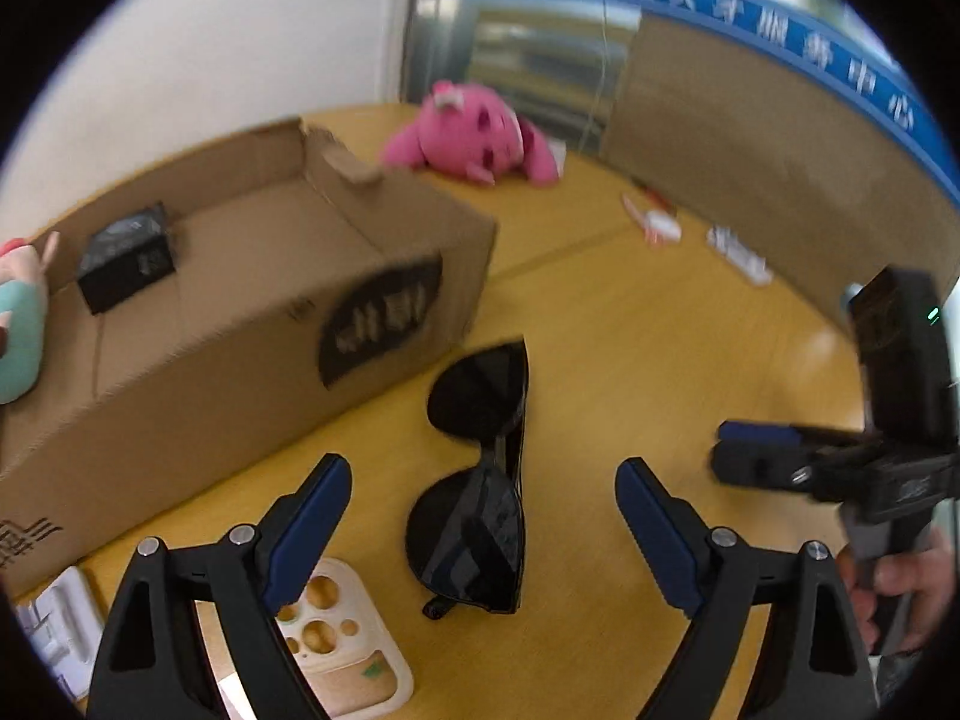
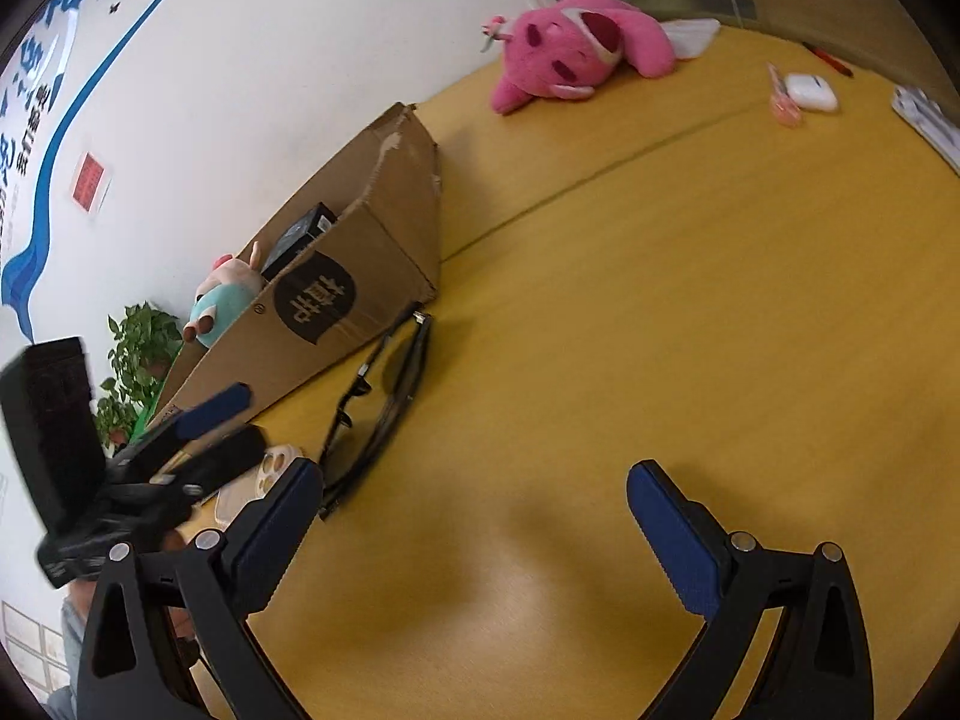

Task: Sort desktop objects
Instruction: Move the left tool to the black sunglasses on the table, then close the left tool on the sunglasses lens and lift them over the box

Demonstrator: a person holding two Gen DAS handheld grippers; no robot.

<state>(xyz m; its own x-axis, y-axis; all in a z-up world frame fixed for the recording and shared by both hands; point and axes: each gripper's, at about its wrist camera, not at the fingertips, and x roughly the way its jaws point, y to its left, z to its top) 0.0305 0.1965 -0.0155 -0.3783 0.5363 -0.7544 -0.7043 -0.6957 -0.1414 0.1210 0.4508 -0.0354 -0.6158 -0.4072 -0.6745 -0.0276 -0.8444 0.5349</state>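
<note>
Folded black sunglasses (image 1: 474,480) lie on the yellow table (image 1: 660,360), right of an open cardboard box (image 1: 252,324). My left gripper (image 1: 483,516) is open and empty, its fingers on either side of the sunglasses and above them. My right gripper (image 2: 474,516) is open and empty over bare table; it shows at the right edge of the left wrist view (image 1: 756,456). The sunglasses show on edge in the right wrist view (image 2: 384,402), ahead and to the left. The box holds a small black box (image 1: 126,258) and a teal and pink plush (image 1: 18,318).
A pink plush (image 1: 474,135) lies at the table's far end. A clear phone case (image 1: 336,630) lies under my left finger, a white item (image 1: 60,618) beside it. A white earbud case (image 2: 810,90), a red pen (image 2: 828,60) and white papers (image 2: 924,114) lie far right.
</note>
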